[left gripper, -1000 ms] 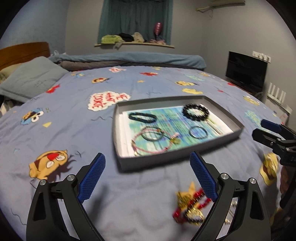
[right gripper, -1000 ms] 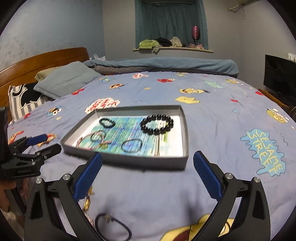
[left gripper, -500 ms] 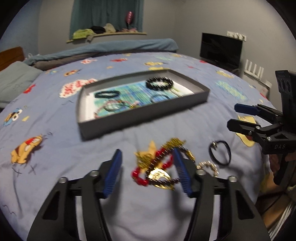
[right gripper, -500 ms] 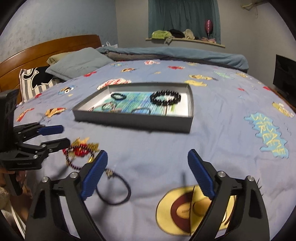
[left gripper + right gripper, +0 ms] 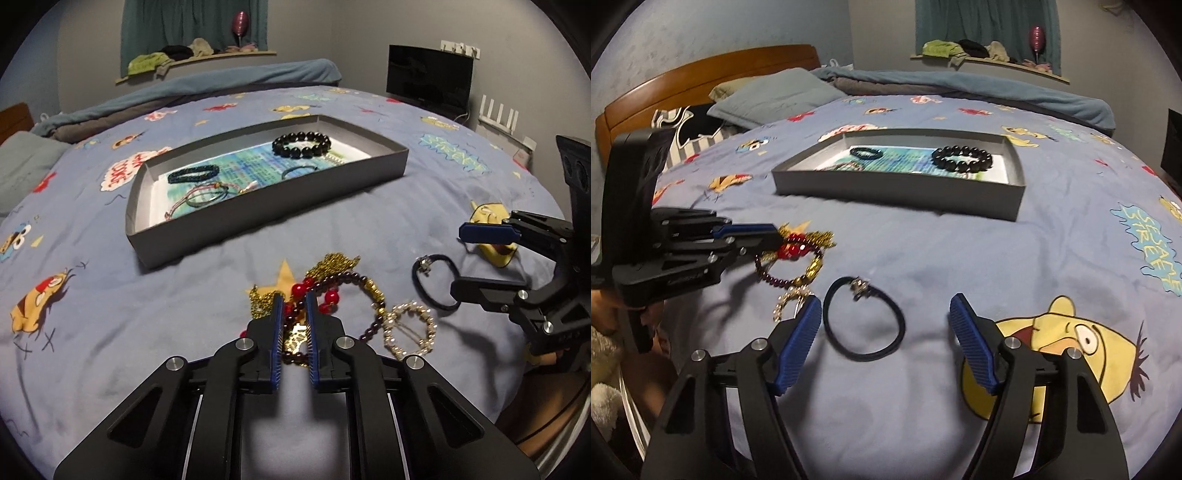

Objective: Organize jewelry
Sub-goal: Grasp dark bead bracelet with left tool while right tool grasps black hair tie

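1. The left hand-held gripper (image 5: 294,300) has just been closing and its jaws now stand almost together on the tangled pile (image 5: 325,295) of red beads, dark beads and gold chain on the bed. Some strands lie between the pads, so I judge it is already pinching part of the pile.
2. To do this well, I think the lift should be slow, because the pieces look caught in one another and a second piece can come up with the first.
3. The pearl ring-shaped piece (image 5: 408,328) lies just beside the pile and may be dragged; it is better to watch it.
4. The right hand-held gripper (image 5: 884,319) is open but has been narrowing; the black hair band (image 5: 864,321) with a small charm lies flat between its pads, which do not touch it yet.
5. I judge this gripper should go lower, so that a pad comes under the thin cord and does not only press it into the soft cover.
6. The grey tray (image 5: 258,210) stands near, further up the bed, and already holds a black bead bracelet (image 5: 302,144), a dark braided one and some thin cords.
7. The bed cover (image 5: 129,314) is blue with cartoon prints and looks soft, so small things can sink into it.
8. A wooden headboard (image 5: 701,79) and pillows are on one side, a dark screen (image 5: 428,79) on the other, and a window shelf with clothes behind.
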`<state>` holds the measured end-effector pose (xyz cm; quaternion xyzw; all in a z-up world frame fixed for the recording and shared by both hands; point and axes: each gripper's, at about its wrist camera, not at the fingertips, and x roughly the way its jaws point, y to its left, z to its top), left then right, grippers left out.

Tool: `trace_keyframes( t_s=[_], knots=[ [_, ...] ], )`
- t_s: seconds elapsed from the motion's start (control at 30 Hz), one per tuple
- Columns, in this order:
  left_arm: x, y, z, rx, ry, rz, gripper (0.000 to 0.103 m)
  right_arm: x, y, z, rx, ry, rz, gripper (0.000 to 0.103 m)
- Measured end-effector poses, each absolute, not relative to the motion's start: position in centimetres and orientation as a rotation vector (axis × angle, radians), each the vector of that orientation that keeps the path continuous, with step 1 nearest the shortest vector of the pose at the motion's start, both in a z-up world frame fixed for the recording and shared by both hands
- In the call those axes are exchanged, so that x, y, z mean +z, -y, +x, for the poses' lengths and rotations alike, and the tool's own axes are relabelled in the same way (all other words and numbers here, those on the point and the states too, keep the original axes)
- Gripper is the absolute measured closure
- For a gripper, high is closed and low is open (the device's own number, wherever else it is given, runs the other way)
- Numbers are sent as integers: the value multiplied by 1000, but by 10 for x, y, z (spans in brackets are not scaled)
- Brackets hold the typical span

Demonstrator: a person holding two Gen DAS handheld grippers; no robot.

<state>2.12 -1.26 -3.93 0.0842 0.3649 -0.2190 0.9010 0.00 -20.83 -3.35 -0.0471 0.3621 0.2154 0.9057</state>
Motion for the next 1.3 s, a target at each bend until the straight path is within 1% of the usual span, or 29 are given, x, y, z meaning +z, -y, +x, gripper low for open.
trace_keyframes(
  t_s=[0.23,0.47,0.57,0.6,0.63,0.77,0.8,0.87,0.93,1.03,1.3],
  knots=[
    [-45,13,21,-457,-779,214,90,-39,199,-1,457,-763,-137,41],
    [-49,14,21,-471,-796,243,90,-46,191,-1,455,-773,-184,44],
    [-50,13,22,-474,-804,230,90,-48,189,1,443,-770,-201,50],
    [-50,13,22,-474,-803,233,91,-48,190,1,442,-768,-200,54],
    [-49,14,22,-472,-798,237,95,-47,190,1,441,-767,-195,58],
    [-44,13,19,-471,-770,239,96,-45,196,3,437,-760,-166,69],
    [-42,12,18,-470,-762,239,96,-44,196,3,436,-756,-163,75],
    [-38,11,16,-472,-737,235,96,-41,198,3,435,-742,-156,82],
    [-34,11,14,-478,-715,230,96,-40,198,3,431,-731,-156,92],
    [-30,12,12,-480,-685,232,96,-38,198,3,429,-726,-150,95],
    [-34,13,15,-469,-697,253,96,-37,200,4,423,-724,-141,96]
  ],
)
